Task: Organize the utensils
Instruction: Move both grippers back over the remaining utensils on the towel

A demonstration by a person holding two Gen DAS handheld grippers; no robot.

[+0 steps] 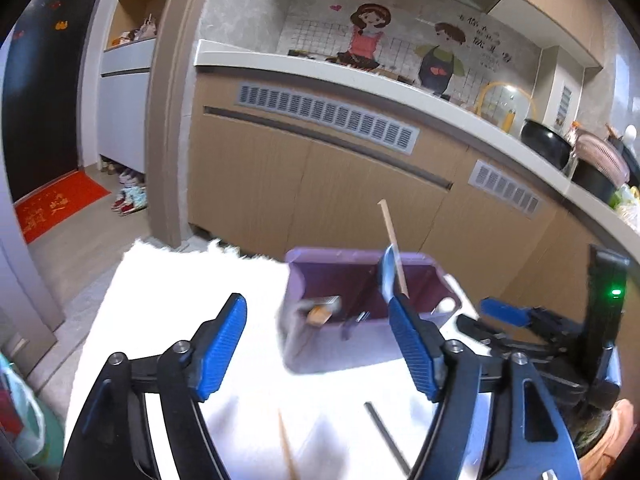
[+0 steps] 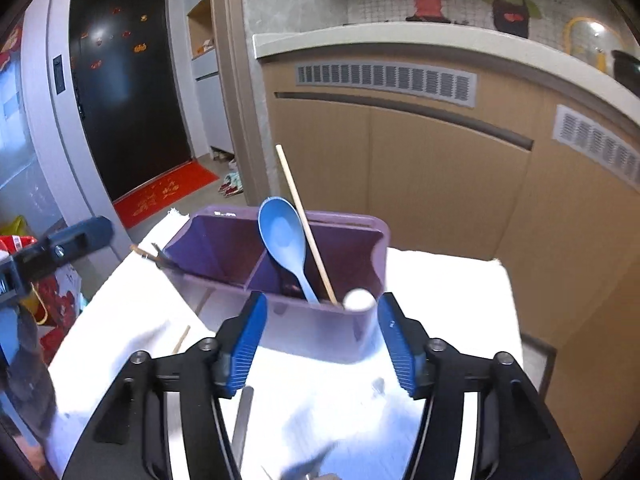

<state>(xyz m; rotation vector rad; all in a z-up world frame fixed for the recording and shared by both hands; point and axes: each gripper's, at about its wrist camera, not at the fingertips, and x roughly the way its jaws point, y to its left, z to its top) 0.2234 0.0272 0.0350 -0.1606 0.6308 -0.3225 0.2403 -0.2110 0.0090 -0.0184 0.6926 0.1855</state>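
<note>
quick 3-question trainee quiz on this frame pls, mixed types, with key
1. True or false: the blue spoon stands in the purple holder with its bowl up.
2. Multiple choice: what leans beside the spoon in the same compartment? A) a fork B) a wooden chopstick C) a whisk
3. Fill in: the right gripper is ___ and holds nothing.

Key:
1. True
2. B
3. open; the left gripper is open and empty too. More utensils lie on the white cloth.
</note>
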